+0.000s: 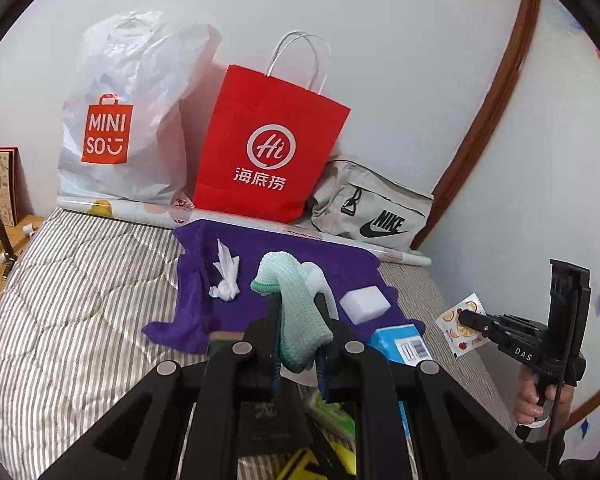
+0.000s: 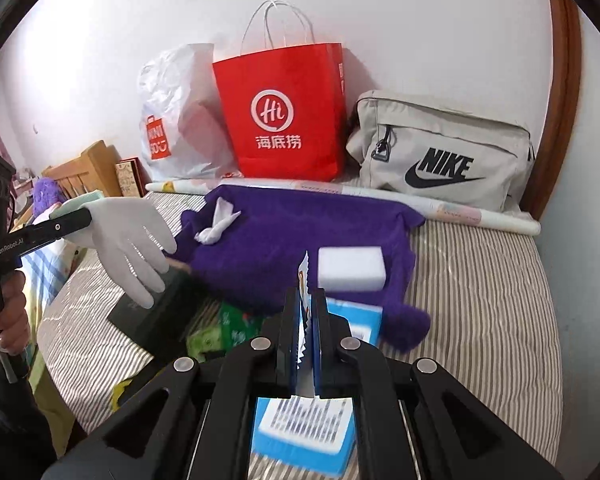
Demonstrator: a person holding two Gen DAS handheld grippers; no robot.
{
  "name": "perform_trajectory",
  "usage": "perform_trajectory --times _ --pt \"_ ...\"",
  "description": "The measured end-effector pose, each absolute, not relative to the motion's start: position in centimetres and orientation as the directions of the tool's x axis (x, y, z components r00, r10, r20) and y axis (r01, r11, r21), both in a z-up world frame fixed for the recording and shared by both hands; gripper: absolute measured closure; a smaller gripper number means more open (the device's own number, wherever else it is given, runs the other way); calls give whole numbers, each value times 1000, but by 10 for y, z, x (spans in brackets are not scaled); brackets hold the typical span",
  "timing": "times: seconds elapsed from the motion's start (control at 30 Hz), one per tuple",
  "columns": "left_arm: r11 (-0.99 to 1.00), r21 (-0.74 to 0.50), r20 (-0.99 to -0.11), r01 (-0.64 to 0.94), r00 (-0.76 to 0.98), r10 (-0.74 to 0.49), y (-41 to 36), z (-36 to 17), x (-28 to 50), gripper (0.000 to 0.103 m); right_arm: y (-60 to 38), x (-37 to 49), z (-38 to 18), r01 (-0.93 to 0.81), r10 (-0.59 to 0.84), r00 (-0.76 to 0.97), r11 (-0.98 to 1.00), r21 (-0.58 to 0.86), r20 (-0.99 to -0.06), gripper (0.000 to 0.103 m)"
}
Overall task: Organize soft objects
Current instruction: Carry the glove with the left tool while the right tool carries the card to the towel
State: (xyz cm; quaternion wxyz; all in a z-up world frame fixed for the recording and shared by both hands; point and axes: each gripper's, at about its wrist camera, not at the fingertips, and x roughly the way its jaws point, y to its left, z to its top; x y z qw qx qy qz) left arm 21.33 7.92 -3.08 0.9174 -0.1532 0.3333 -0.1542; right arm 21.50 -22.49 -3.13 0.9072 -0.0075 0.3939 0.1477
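My left gripper (image 1: 298,300) is shut on a white glove with a mint-green cuff (image 1: 296,304); the glove hangs in the air above the bed, as the right wrist view shows (image 2: 128,244). My right gripper (image 2: 306,300) is shut on a small white packet printed with fruit (image 2: 303,280), also seen from the left wrist (image 1: 458,330). A purple towel (image 1: 284,264) lies spread on the striped bed (image 1: 80,300), with a crumpled white tissue (image 1: 226,276) and a white sponge block (image 1: 365,303) on it.
A Miniso plastic bag (image 1: 116,120), a red paper bag (image 1: 272,148) and a grey Nike bag (image 1: 376,208) stand along the wall behind a rolled poster (image 1: 140,212). A blue box (image 2: 304,432), a black book (image 2: 156,304) and a green packet (image 2: 228,328) lie near me.
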Motion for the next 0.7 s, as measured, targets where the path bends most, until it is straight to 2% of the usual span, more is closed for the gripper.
perform_trajectory --times 0.37,0.7 --pt "895 -413 -588 170 701 -404 65 -40 277 90 -222 275 -43 -275 260 639 956 101 -724 98" --pt "879 -443 -624 178 643 -444 58 -62 326 90 -221 342 -75 -262 250 598 959 109 -762 98"
